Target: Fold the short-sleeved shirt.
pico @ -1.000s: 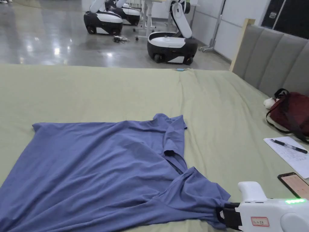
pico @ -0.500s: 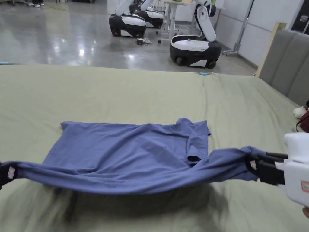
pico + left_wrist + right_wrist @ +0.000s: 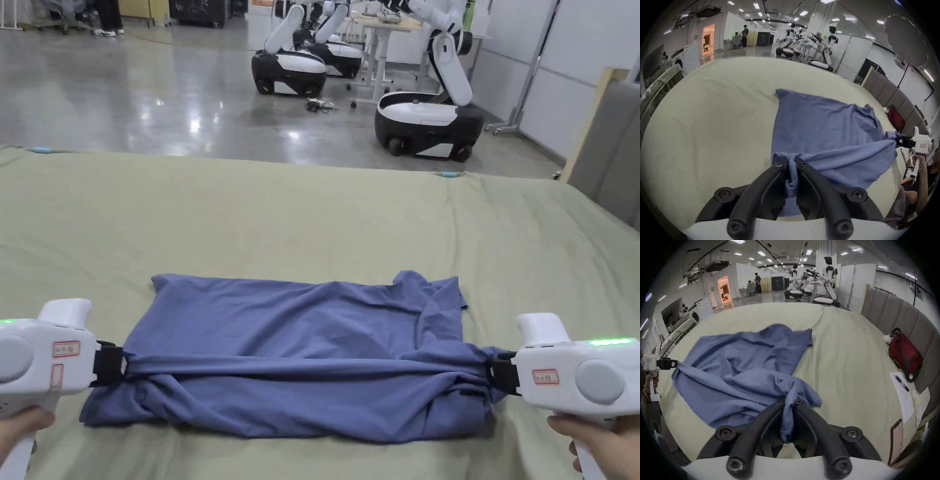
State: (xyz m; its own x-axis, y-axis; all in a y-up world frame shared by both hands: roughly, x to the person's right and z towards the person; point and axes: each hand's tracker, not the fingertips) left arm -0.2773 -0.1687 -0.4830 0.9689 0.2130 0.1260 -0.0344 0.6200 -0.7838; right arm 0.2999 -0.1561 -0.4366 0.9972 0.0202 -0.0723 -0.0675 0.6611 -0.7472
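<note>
Left gripper (image 3: 119, 364): jaws clamped on a bunched edge of the blue short-sleeved shirt (image 3: 300, 331); in the left gripper view the cloth is pinched between both jaws (image 3: 791, 168) and hangs down behind them. Right gripper (image 3: 494, 377): likewise clenched on the opposite end of the same edge, a twisted wad of fabric between its jaws (image 3: 790, 402).

Shirt lies on the green bedsheet (image 3: 312, 212), near the person's side of the bed. The held edge is stretched taut between the two grippers and sits over the near part of the garment, with loose cloth sagging below the line. The far half lies flat; a sleeve and the collar area are rumpled at the far right corner (image 3: 437, 290).

Judgement: a lengthwise fold is under way, near edge being carried toward the far edge. To do it well:
- keep both grippers level and tension even, so the fold line runs straight;
- carry the edge far enough to meet the far hem, not short of it;
- lower both ends together before letting go, or the slack will wrinkle;
- the right-hand grip is a thick twist, so expect a lump there unless smoothed after release;
- the rumpled sleeve probably needs tucking in first or afterwards.

Farther off: a dark red bag (image 3: 903, 353) and papers with a pen (image 3: 901, 382) at the bed's right side, beside the padded headboard (image 3: 609, 156). Beyond the bed, wheeled robots (image 3: 428, 119) on the shiny floor.
</note>
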